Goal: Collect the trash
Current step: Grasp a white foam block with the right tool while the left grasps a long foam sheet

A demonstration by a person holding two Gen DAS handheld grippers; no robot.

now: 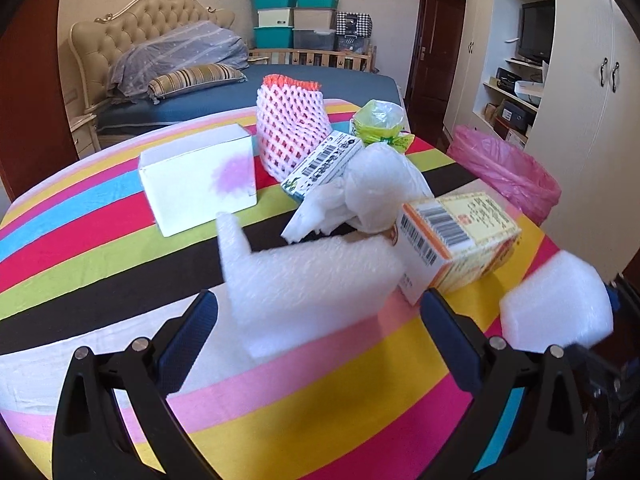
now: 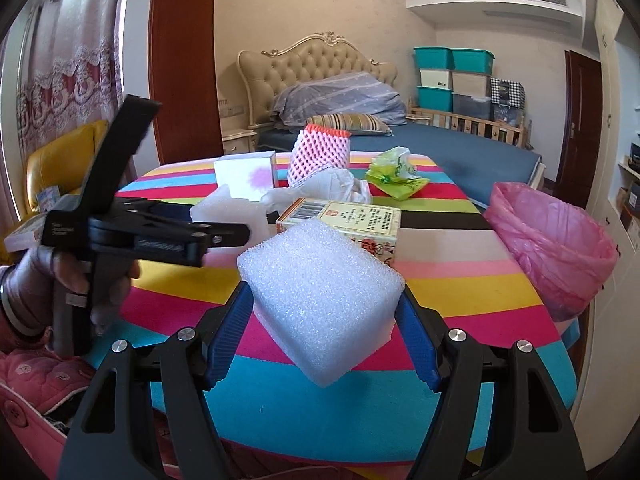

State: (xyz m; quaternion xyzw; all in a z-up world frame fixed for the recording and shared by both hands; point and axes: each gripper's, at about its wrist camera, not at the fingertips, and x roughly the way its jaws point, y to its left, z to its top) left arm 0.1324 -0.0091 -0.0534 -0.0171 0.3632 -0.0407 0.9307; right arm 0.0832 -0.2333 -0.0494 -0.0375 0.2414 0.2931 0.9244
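Above striped tablecloth point(image 2: 460, 280), right gripper point(image 2: 324, 312) pads clamp white foam block point(image 2: 320, 300).

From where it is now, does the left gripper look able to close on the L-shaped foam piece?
Probably yes. The left gripper has its jaws open on either side of the L-shaped foam piece, and nothing lies between them. The orange carton sits close beside the right jaw and might get nudged.

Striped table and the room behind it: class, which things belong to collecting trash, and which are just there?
Job:
foam block in right gripper
L-shaped foam piece
orange carton
pink fruit net
pink-lined bin

Just there:
bed
storage boxes
television
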